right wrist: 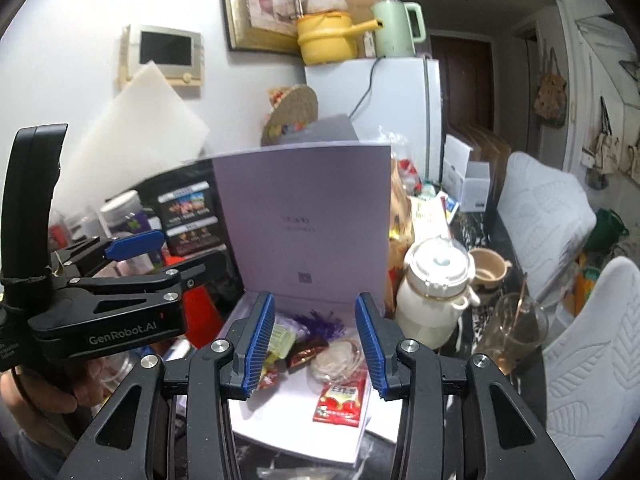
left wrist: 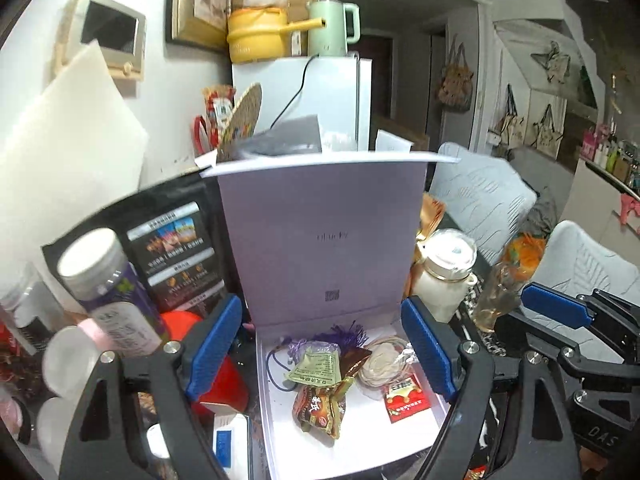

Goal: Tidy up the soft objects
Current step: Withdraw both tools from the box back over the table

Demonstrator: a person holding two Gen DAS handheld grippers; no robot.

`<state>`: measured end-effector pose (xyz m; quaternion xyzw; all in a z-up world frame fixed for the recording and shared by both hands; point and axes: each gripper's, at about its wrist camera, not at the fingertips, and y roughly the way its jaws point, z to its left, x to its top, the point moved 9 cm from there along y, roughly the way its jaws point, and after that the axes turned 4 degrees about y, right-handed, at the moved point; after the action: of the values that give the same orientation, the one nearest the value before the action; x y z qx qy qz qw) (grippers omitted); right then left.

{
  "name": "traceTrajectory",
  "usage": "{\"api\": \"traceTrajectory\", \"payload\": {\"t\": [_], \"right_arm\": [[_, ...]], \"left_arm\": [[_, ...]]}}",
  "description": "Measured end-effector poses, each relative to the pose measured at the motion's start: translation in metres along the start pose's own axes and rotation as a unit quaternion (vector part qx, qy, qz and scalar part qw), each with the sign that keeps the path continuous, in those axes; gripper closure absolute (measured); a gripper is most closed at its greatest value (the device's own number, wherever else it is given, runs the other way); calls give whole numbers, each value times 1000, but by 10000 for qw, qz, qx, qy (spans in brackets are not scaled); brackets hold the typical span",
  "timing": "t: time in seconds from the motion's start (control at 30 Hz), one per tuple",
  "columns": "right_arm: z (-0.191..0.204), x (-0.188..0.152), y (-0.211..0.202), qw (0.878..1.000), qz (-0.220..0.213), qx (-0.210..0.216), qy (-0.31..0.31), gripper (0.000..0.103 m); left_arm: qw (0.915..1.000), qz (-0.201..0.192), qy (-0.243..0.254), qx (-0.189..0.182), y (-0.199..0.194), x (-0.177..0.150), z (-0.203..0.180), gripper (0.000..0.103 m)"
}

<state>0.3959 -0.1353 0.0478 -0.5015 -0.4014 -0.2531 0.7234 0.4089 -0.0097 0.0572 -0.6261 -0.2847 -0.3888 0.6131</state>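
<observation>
Both tongs, left (left wrist: 322,354) and right (right wrist: 316,350), hang spread and empty above the open box (left wrist: 352,436); its red packet (right wrist: 342,400) lies nearest the right.

The right gripper (right wrist: 316,344) is held with jaws apart above an open lilac box (right wrist: 304,432), its lid raised at twelve o'clock. A red sachet (right wrist: 340,400) is seen inside; the left gripper (right wrist: 132,246) is seen at nine o'clock.
</observation>
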Motion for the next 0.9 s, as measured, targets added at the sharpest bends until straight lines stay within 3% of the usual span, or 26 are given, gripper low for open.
{"api": "traceTrajectory", "payload": {"t": [0.33,0.4,0.5,0.57,0.77,0.9], "right_arm": [[27,4,-59,9988,-455,135,-102,53],[31,2,-68,9985,-524,159,-96,49],[36,-2,-82,9980,-605,166,-92,47],[39,-5,-92,9976,-657,177,-96,38],[49,-18,-120,9965,-795,209,-127,28],[56,-32,-135,9962,-833,206,-168,26]], "left_arm": [[9987,-500,88,-98,-67,7,-2,18],[9981,-593,81,-108,-78,6,-2,0],[9969,-781,91,-68,-97,4,-1,0],[9968,-790,85,-129,-105,0,-1,0],[9958,-857,119,-313,-133,-19,-7,0],[9953,-872,182,-371,-144,-33,-13,0]]}}
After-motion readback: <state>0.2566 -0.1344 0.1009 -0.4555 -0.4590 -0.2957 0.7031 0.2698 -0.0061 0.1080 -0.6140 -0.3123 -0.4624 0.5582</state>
